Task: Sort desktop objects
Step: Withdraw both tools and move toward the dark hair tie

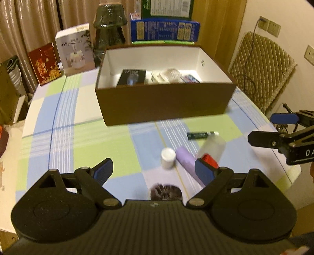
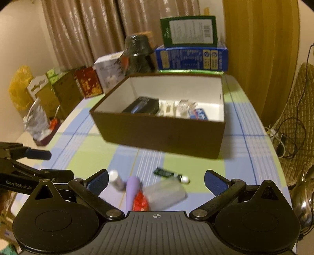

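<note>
On the checked tablecloth [image 1: 64, 135] stands a brown box [image 1: 166, 102], open-topped, white inside. Its floor holds a black packet [image 1: 132, 76], some white and clear wrapped items [image 1: 166, 76] (blurred, cannot identify) and a small blue-and-red packet [image 1: 191, 78], all lying along the near wall.

Loose items lie in a cluster on the cloth in front of the box, apart from it:
- dark green pen [image 1: 202, 135] with a white tip, lying flat, nearest the box
- frosted clear bottle [image 1: 213, 146] on its side, red cap [image 1: 210, 159] end toward the camera
- lilac tube [image 1: 188, 162] lying just beside the bottle, touching or nearly so
- small white cylinder [image 1: 168, 158], upright in the left wrist view, just beside the tube's far end
- dark round object [image 1: 165, 193] at the left gripper's body edge, blurred, cannot identify

Left gripper [image 1: 154, 172]: jaws wide apart, nothing between the pads. Its right finger overlaps the red cap and tube in view; contact cannot be told. Pointed down toward the cluster.

Right gripper [image 2: 156, 182]: jaws wide apart, empty. The cluster shows between its fingers in its own view, below and clear of the pads. From the left wrist view this gripper enters at the right edge, over the table's right side, well clear of the pen.

Behind the box, at the table's far edge: a dark glass lamp [image 1: 109, 25], a white carton [image 1: 75, 49], a red carton [image 1: 46, 63], and a blue carton [image 1: 164, 31] with a green one [image 1: 166, 7] on top. A quilted chair back [image 1: 261, 66] stands to the right. Both views are motion-blurred.
</note>
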Motion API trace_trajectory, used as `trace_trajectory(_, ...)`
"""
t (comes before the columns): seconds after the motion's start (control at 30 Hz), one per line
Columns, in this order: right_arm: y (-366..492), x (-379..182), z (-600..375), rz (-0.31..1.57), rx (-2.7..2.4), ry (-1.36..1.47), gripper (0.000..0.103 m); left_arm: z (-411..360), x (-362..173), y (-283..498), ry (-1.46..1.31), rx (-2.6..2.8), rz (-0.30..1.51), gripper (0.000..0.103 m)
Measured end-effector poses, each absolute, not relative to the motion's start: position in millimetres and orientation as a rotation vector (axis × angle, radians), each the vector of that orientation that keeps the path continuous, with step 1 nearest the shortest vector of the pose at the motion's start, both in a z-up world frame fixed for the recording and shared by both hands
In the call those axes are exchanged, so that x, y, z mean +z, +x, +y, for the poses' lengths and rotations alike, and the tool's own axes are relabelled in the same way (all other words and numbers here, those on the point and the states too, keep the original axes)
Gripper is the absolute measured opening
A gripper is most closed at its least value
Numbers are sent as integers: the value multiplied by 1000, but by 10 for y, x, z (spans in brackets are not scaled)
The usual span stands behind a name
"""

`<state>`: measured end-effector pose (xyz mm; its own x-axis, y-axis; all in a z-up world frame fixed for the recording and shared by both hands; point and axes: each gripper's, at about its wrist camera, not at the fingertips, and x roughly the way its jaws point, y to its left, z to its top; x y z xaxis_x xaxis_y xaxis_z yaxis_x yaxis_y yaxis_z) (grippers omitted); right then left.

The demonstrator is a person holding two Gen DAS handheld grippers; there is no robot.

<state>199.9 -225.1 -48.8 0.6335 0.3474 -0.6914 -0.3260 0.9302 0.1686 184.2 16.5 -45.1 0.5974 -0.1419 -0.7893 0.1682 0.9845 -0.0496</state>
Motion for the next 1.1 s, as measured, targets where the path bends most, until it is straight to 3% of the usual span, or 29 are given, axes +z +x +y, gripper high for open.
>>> trace_trajectory(0.6, 1692, -851, -2162, 910, 409, -2, 101, 53, -788, 1526, 62, -222, 1006, 86)
trace_trajectory(1.1, 1794, -1102, -2324, 1003, 344, 53, 101, -13, -1172, 1731, 102, -258, 1072, 82)
